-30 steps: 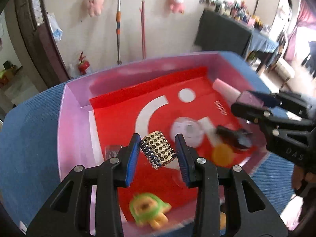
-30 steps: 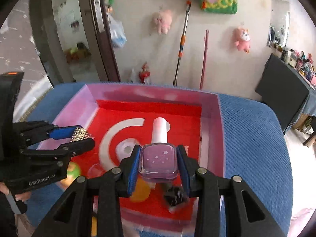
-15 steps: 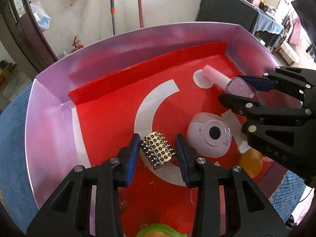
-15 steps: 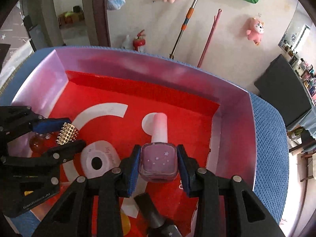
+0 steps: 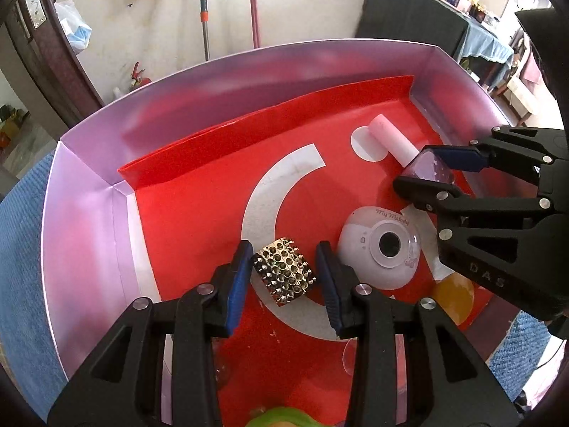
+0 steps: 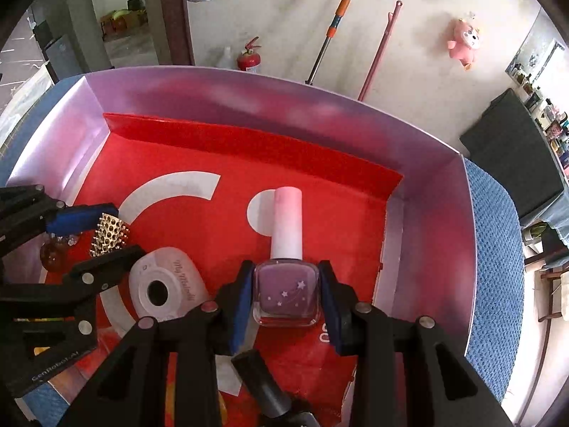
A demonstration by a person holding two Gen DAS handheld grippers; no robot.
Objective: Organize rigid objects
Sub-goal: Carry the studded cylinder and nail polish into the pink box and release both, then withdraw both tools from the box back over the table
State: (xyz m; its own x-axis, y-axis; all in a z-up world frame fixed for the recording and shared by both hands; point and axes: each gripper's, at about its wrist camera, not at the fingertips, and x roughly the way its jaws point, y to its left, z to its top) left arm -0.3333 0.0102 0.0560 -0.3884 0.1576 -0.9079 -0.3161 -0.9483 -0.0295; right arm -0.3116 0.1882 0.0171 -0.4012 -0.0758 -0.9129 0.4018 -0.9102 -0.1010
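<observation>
Both grippers lower; jaws clamping studded block, nail polish.

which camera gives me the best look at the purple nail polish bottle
The right wrist view: the purple nail polish bottle faces it squarely, stars and pink cap showing, held between the right tongs. The left wrist view shows only a sliver of it.

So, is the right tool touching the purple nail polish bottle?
Touching. In the right wrist view, both blue pads of the right tool press flat against the sides of the purple nail polish bottle, with no gap on either side.
</observation>
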